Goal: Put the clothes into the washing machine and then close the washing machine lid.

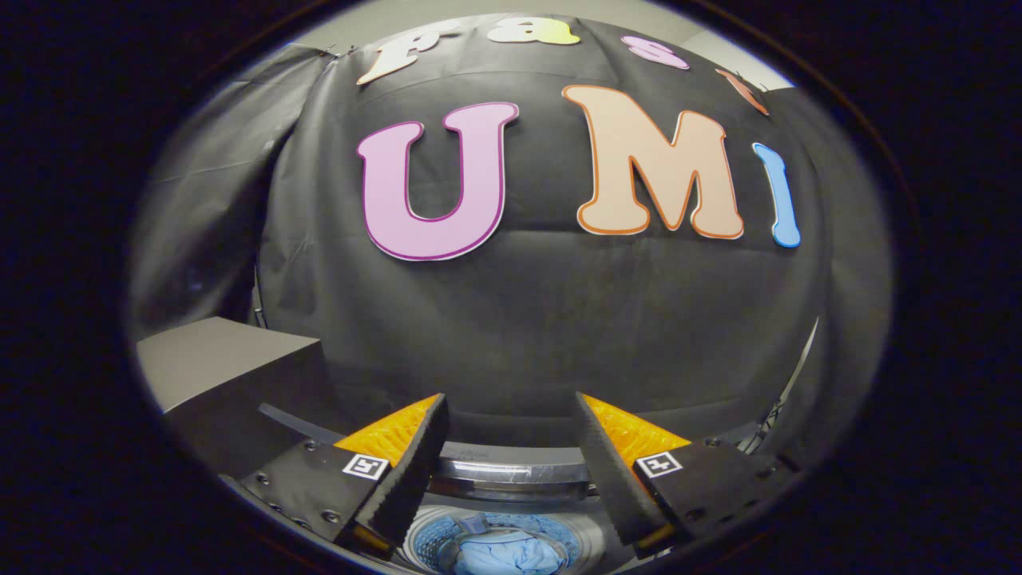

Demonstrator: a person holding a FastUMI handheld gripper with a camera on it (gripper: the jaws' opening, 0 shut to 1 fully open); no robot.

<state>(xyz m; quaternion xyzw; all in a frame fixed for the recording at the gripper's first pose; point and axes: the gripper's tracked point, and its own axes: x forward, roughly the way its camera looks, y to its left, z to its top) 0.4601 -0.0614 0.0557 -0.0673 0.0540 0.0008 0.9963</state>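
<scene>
My gripper (511,411) is open, its two fingers spread wide with nothing between them, raised above the washing machine. Below and between the fingers lies the round drum opening (431,537) of the top-loading washer. Light blue clothes (499,553) lie bunched inside the drum. Just beyond the opening, between the fingers, the raised lid (511,473) shows as a dark glossy band with a shiny edge. The fingers hide the washer's sides.
A grey box-like block (215,359) stands to the left of the washer, close to my left finger. The booth's black cloth wall (543,319) hangs right behind the machine. Cables (770,415) run down at the right.
</scene>
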